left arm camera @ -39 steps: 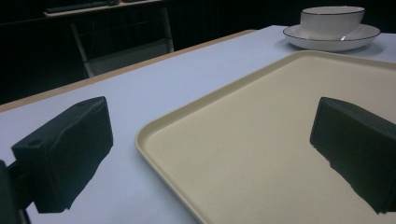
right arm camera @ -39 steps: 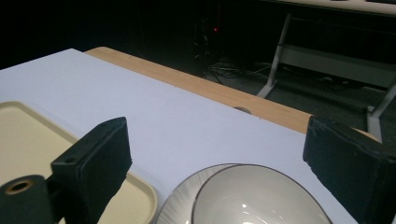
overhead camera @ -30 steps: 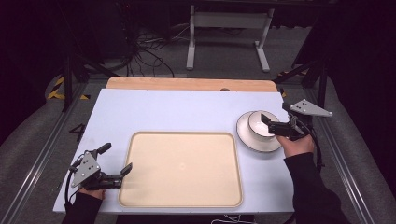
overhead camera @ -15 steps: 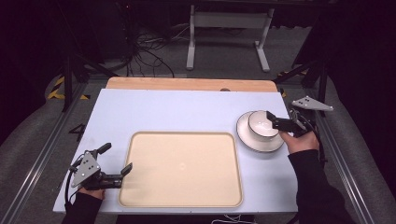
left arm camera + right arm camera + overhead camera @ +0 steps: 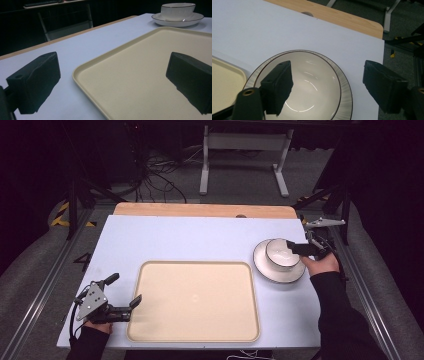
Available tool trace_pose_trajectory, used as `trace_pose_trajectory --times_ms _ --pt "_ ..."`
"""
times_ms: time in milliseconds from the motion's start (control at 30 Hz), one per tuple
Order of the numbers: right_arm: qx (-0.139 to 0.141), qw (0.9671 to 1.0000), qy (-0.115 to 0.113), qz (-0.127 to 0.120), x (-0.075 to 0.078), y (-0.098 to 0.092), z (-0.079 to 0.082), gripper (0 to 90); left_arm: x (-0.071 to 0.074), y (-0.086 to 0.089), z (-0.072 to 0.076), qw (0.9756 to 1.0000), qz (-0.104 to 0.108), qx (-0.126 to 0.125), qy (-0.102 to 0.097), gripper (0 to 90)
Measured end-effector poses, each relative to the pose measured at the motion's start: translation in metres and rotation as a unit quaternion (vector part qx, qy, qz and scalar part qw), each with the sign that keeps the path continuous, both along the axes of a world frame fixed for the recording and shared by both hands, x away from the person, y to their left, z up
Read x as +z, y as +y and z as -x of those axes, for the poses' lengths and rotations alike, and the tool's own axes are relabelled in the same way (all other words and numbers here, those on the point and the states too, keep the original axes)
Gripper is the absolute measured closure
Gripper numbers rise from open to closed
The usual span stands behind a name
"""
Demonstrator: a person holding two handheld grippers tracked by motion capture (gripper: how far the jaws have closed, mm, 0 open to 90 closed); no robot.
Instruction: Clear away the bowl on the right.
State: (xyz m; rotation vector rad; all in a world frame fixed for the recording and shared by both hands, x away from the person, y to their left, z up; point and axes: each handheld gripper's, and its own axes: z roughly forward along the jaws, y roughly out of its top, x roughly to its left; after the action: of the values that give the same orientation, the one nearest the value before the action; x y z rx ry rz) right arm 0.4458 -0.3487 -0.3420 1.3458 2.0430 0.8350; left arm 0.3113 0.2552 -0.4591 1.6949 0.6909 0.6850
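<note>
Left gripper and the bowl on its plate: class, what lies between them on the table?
In the high view, the beige tray lies between the left gripper and the bowl on its plate.

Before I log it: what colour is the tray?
Pale cream tray, clearest in the high view.

No lettering, label, brand, number or sign can be read on anything in these pictures.
</note>
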Motion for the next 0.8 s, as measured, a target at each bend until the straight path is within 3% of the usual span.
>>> trace_pose_trajectory --times_ms 133,267,300,467,633,800 --pt "-0.008 0.9994 0.032 0.004 0.000 -0.004 -0.009 26.1 0.000 0.000 0.000 1.0000 0.000 -0.001 0.000 0.2" --pt "-0.011 0.9988 0.048 0.006 -0.001 -0.007 -0.015 30.5 0.000 0.000 0.000 1.0000 0.000 0.000 0.000 0.2" --pt "-0.007 0.9978 0.066 0.005 -0.001 -0.008 -0.020 34.6 0.000 0.000 0.000 1.0000 -0.001 0.000 0.001 0.2" --pt "-0.008 0.9949 0.101 0.005 -0.001 -0.009 -0.031 40.2 0.000 0.000 0.000 1.0000 -0.001 -0.001 0.000 0.2" --pt "-0.009 0.9899 0.141 0.004 -0.005 -0.008 -0.041 44.5 0.000 0.000 0.000 1.0000 -0.001 -0.001 0.000 0.2" --pt "-0.003 0.9873 0.158 0.015 -0.009 -0.007 -0.048 47.1 0.000 0.000 0.000 1.0000 -0.001 0.000 -0.001 0.2"
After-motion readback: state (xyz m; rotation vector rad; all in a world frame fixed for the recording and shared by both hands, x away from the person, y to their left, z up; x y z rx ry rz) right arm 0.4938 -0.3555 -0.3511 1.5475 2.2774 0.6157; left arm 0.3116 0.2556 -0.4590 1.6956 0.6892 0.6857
